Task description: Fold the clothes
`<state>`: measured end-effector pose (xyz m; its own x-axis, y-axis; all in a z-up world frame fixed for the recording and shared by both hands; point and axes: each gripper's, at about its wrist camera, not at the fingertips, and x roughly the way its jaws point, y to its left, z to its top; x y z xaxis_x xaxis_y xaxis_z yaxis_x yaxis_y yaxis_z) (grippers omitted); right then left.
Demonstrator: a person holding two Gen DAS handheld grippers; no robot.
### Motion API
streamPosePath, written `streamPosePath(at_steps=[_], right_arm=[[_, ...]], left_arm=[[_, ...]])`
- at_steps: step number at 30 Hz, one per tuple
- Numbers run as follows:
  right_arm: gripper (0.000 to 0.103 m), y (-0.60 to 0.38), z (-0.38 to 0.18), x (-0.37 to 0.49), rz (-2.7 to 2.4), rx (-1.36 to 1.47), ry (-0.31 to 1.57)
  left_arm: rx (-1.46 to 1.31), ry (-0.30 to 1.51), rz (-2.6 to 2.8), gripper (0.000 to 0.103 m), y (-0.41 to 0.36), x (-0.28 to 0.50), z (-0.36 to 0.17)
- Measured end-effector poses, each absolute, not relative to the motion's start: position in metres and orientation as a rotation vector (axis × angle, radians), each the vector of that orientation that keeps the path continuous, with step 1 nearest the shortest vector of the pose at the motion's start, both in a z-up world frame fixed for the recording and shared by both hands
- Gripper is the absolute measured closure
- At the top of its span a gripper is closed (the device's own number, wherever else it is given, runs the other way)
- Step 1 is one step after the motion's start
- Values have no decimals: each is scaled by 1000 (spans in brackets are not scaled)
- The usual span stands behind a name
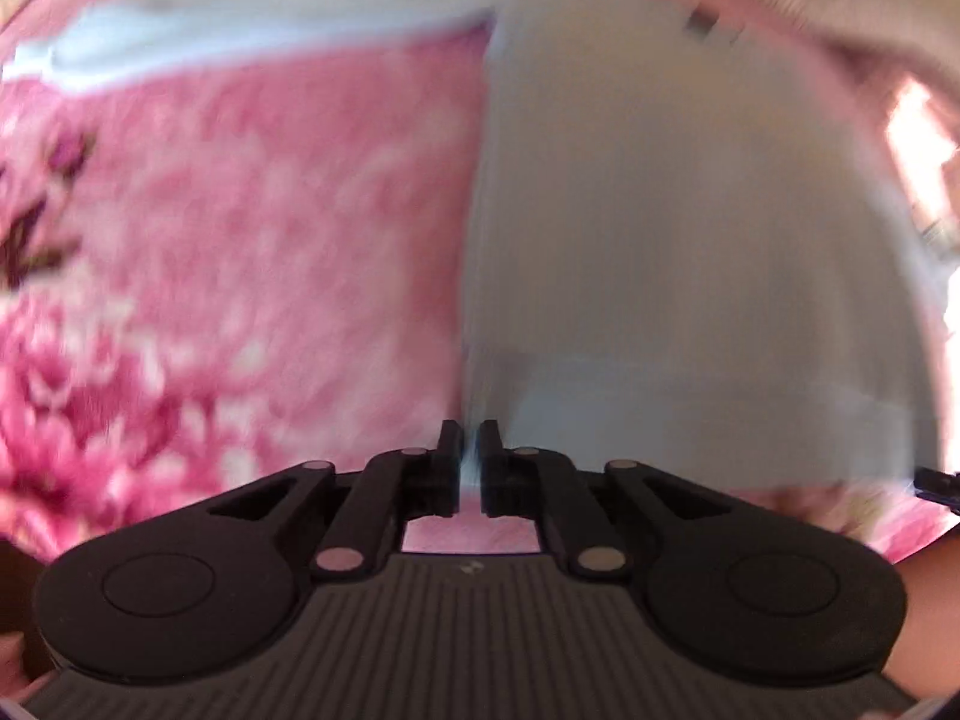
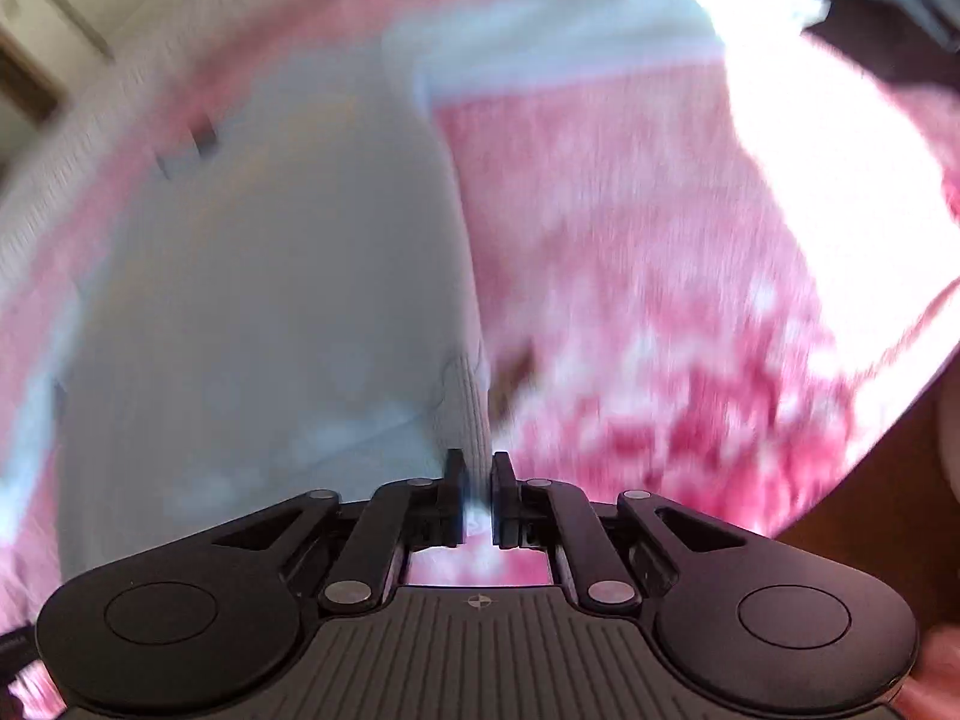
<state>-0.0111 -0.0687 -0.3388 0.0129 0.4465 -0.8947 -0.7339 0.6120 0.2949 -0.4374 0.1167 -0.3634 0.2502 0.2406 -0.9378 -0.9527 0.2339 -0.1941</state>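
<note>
My left tongs and right tongs each clench an edge of the pale grey-blue garment, which lies spread over a pink floral bedcover, its small dark label too blurred to read.

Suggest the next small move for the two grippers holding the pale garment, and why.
Probably carry both corners forward together. The left gripper and right gripper each pinch the pale blue garment's near hem, while its body lies flat on the pink floral blanket.
</note>
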Motion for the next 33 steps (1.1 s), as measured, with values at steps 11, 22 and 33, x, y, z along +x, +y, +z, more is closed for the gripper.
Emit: streamPosePath(at_steps=[11,22,33], right_arm=[[71,-76,-256,-52,899,-403,1282],[29,-61,-132,-118,1050,-483,1040],[29,-70,-112,-156,1106,-555,984]], left_arm=[[-731,1147,922,73,115,-397,-251],[-588,962,797,59,96,-352,-127],[-568,914,815,56,81,-376,-91]])
